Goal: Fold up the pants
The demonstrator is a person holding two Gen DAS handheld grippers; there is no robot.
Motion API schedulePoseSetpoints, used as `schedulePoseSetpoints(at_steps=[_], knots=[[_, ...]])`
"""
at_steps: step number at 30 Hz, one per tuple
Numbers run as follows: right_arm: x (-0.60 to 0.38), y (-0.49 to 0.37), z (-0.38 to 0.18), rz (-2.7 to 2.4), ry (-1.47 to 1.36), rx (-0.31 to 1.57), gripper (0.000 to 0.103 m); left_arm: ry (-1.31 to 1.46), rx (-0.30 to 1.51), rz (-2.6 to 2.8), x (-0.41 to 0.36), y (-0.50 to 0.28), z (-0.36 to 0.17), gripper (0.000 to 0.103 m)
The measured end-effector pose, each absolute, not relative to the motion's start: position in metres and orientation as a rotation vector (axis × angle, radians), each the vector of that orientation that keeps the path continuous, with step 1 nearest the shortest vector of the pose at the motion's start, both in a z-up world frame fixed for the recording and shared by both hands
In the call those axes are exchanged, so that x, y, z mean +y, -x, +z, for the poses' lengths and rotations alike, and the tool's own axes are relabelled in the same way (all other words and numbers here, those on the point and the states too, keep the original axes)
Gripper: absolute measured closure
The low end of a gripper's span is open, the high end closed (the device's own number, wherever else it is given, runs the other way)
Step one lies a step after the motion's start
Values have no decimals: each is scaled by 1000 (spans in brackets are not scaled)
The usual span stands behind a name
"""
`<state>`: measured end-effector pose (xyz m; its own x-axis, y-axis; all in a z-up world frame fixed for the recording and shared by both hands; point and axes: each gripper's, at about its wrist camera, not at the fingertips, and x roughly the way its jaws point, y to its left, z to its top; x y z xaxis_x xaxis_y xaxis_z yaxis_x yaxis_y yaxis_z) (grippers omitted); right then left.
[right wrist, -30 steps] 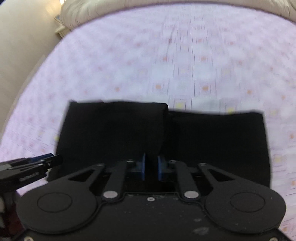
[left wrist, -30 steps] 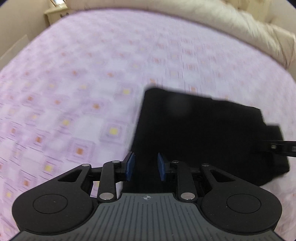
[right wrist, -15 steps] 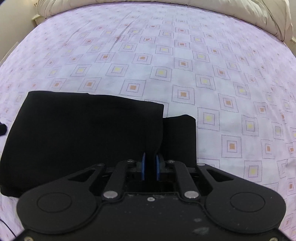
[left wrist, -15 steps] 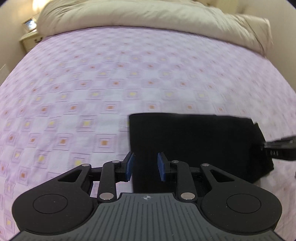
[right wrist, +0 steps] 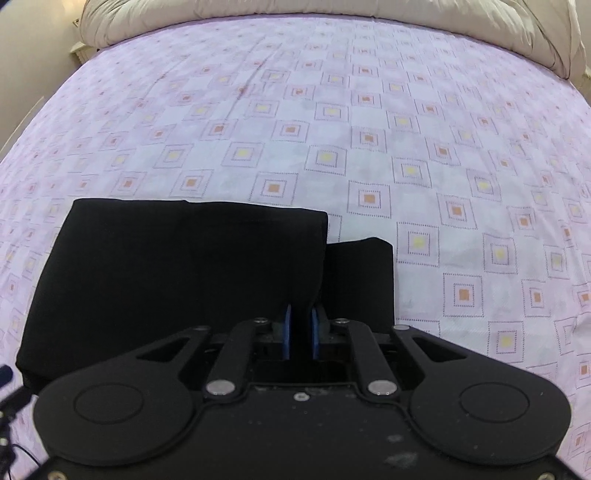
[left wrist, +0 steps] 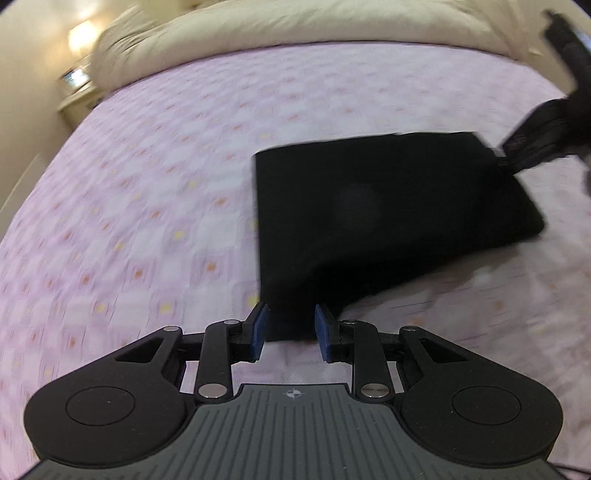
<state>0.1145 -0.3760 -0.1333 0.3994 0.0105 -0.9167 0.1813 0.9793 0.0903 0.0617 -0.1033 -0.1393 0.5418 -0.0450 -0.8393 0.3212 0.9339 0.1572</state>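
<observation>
Presently right gripper (right wrist: 300, 334) clenches pants (right wrist: 177, 273) fold; left gripper (left wrist: 291, 332) released, apparently straddling corner. Risk: tug unfolds layers.

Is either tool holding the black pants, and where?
The right tool pinches the folded black pants at their near edge, by the top layer's right corner. The left tool stands open, gripping nothing.

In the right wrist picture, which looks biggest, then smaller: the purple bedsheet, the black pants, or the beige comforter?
1. Purple bedsheet, fills most of the view.
2. Black pants.
3. Beige comforter, only a far strip shows, so its real size is unsure.
</observation>
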Motion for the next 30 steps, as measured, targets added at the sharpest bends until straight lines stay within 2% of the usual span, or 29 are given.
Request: schedulePoseSetpoints(at_steps=[8, 15, 18, 21, 24, 30], knots=[[-377, -117, -125, -109, -208, 1157, 93, -324, 955, -190, -106, -71, -144, 75], [-374, -117, -123, -108, -206, 1153, 93, -379, 866, -216, -118, -62, -140, 74], [-375, -116, -122, -115, -217, 1150, 93, -451, 882, -189, -124, -72, -156, 66], [-378, -114, -117, -130, -244, 1127, 94, -494, 925, -140, -122, -82, -171, 62], [-375, -112, -106, -130, -238, 1094, 95, -510, 930, -123, -115, -84, -178, 52], [-374, -103, -80, -143, -145, 1013, 96, -561, 899, -154, -120, -75, -170, 51]])
